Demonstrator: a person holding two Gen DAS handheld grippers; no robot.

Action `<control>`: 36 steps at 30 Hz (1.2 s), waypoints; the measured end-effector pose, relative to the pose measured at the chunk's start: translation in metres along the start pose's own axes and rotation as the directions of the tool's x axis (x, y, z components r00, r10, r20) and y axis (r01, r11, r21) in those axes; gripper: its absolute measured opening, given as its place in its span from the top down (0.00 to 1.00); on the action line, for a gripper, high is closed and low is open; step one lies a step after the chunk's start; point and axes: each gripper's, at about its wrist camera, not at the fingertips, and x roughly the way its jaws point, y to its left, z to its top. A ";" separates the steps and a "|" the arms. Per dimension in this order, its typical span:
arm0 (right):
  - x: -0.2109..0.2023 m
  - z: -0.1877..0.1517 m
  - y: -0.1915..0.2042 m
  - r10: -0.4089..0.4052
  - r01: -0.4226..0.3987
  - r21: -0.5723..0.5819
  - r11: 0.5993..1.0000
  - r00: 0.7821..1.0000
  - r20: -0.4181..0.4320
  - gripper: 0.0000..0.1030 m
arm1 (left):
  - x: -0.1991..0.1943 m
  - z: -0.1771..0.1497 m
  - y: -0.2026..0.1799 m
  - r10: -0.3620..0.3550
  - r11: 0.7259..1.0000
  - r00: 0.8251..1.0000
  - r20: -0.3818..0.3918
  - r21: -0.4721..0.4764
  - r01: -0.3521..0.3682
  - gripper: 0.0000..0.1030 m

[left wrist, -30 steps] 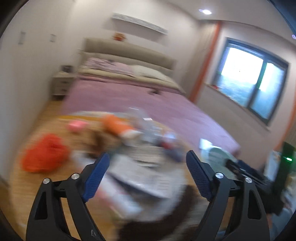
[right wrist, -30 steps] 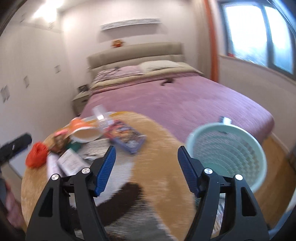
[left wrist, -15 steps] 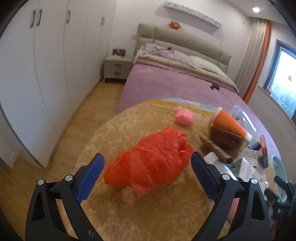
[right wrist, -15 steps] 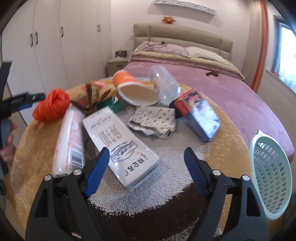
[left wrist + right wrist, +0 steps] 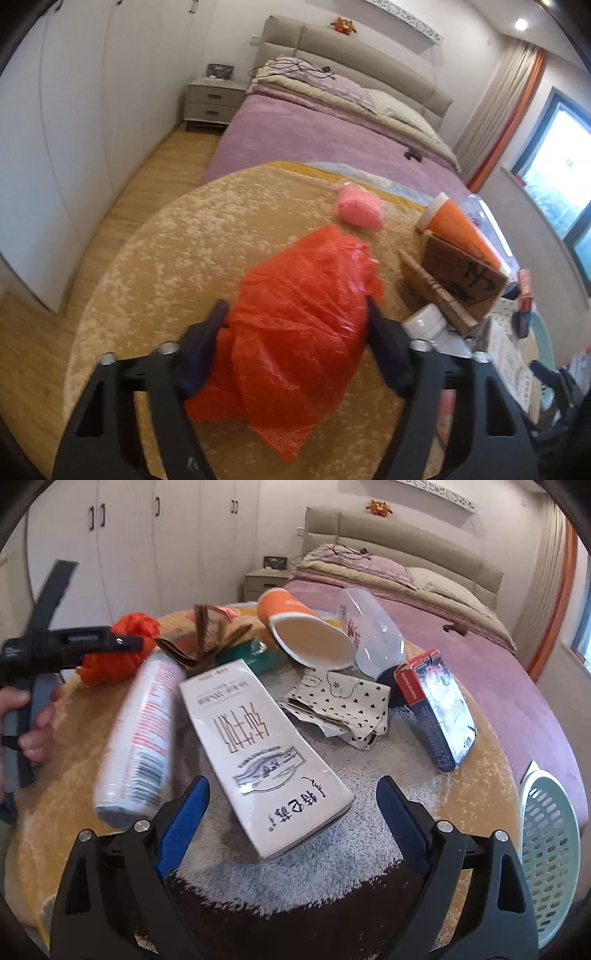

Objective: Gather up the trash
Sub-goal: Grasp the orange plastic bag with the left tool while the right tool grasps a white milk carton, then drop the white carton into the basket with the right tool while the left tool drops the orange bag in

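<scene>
left hand-held gripper (image 5: 295,317) closes around the red plastic bag (image 5: 306,314) on the round table (image 5: 184,240); right hand-held gripper (image 5: 291,805) hangs released above the white carton (image 5: 258,749). likely next: lift the bag and carry it to the green basket (image 5: 550,853).

Left gripper (image 5: 295,325) jaws closing, right gripper (image 5: 291,801) jaws spread wide.

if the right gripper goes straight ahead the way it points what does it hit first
Most likely the white carton, lying on the rug just ahead of the open right gripper, its near end between the jaws. Depth is hard to judge through the fisheye.
</scene>
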 end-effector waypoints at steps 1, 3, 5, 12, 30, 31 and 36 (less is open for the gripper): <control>0.005 0.002 0.000 0.008 -0.008 0.013 1.000 1.000 -0.012 0.15 | 0.002 0.000 -0.001 -0.012 1.000 1.000 -0.001 -0.002 0.012 0.45; 0.011 0.005 0.000 0.016 -0.015 0.022 1.000 1.000 -0.026 0.15 | 0.000 -0.002 -0.006 -0.016 1.000 1.000 0.007 0.013 0.016 0.54; 0.014 0.007 0.002 0.031 -0.030 0.019 0.999 0.999 -0.035 0.21 | -0.005 -0.004 -0.011 -0.025 0.999 1.000 0.017 0.025 0.025 0.59; -0.001 -0.004 0.005 0.061 -0.061 0.047 0.997 0.998 -0.007 0.45 | -0.034 -0.011 -0.023 -0.071 0.997 0.995 0.067 0.013 0.070 0.64; -0.118 -0.044 -0.076 -0.100 0.055 0.267 0.962 0.982 0.161 0.47 | -0.088 -0.042 -0.181 -0.285 0.928 0.954 0.090 0.277 0.251 0.64; -0.126 -0.048 -0.088 -0.127 0.073 0.290 0.954 0.977 0.170 0.47 | -0.086 -0.044 -0.190 -0.294 0.921 0.952 0.082 0.290 0.259 0.64; -0.145 -0.065 -0.135 -0.196 0.119 0.393 0.912 0.967 0.164 0.47 | -0.067 -0.057 -0.247 -0.346 0.882 0.938 0.015 0.345 0.320 0.64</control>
